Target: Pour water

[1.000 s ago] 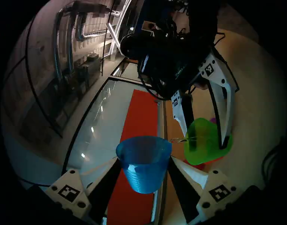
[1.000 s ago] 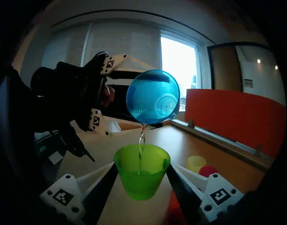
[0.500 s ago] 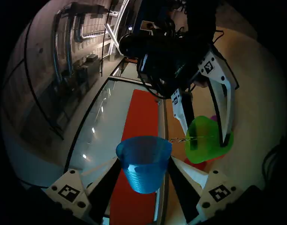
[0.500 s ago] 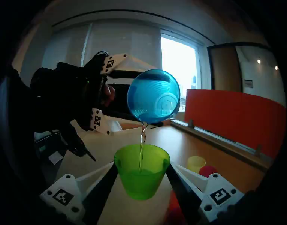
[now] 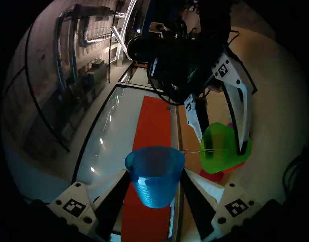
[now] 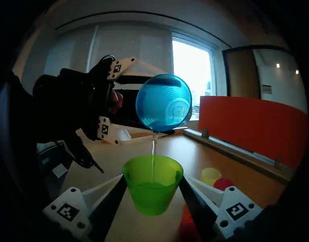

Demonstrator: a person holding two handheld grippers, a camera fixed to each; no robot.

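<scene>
In the right gripper view, the right gripper (image 6: pixel 153 182) is closed on a translucent green plastic cup (image 6: pixel 153 189), with one finger pressing on each side of it. This cup stands upright in the air above the wooden worktop (image 6: pixel 203 153), with its long axis vertical and its mouth up, and there is some water at its bottom.

Just above it, a thin stream of water (image 6: pixel 153 149) falls into its mouth. The stream comes from the low rim of a translucent blue plastic cup (image 6: pixel 163 103), which is tipped far over. Its long axis is close to level, its bottom faces this camera and its mouth points away.

In the left gripper view, the left gripper (image 5: pixel 154 177) grips this blue cup on both sides.

Farther off, near the right edge of the worktop, stand a small yellow cup (image 6: pixel 211 175) and a red round thing (image 6: pixel 224 183), close together. Behind that edge there is an orange-red partition (image 6: pixel 255 125), and behind it a bright window (image 6: pixel 191 76).
</scene>
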